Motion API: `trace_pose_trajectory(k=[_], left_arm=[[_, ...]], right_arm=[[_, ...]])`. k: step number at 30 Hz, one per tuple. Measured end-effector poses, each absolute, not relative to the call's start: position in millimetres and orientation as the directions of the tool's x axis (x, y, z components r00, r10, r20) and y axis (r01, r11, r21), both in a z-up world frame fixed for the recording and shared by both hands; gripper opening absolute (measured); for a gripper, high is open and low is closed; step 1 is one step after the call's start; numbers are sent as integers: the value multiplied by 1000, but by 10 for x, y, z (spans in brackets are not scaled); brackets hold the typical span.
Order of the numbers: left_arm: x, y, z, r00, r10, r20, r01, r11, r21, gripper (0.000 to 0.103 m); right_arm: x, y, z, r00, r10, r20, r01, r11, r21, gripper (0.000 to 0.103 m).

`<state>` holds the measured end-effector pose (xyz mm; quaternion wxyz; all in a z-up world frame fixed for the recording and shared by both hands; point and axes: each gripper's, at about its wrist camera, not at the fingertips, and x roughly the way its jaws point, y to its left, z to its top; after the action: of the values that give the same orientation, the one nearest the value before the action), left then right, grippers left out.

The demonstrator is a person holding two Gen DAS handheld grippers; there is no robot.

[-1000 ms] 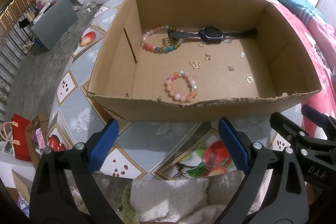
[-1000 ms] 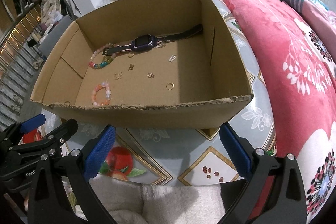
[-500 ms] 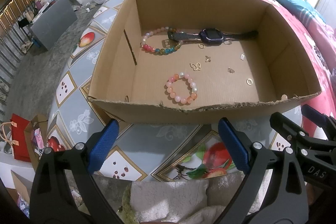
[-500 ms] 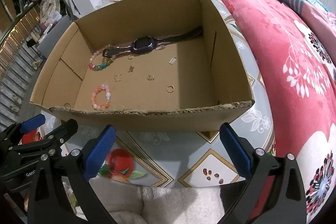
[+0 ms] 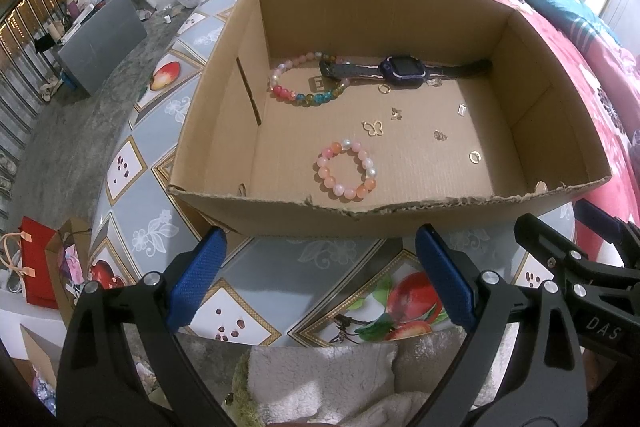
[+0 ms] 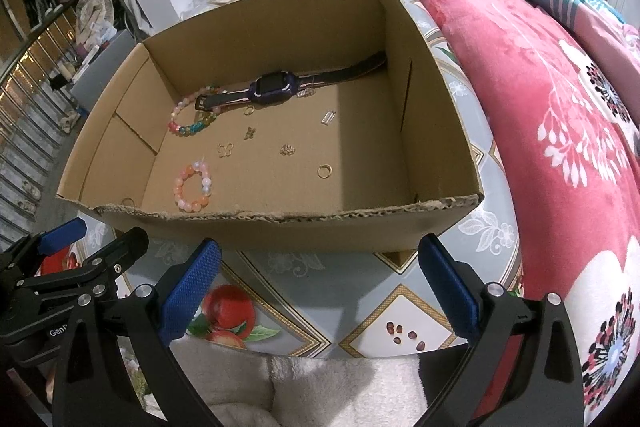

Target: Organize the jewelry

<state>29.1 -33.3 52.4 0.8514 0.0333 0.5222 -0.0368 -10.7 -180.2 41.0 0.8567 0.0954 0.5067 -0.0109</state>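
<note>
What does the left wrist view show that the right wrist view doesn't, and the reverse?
Left wrist only: the red gift bag on the floor and the right claw at its edge.

Right wrist only: the wide spread of the pink floral blanket and the left claw.

Both: the cardboard box holding the watch, two bead bracelets and small gold charms.
</note>
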Motion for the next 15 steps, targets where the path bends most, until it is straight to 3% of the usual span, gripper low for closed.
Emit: trace_pose_trajectory(k=[15], left_arm=[[295, -337, 528, 451, -28, -892, 97, 995, 18, 92]], right_arm=[[-105, -1806, 411, 486, 78, -870, 115, 982, 153, 97]])
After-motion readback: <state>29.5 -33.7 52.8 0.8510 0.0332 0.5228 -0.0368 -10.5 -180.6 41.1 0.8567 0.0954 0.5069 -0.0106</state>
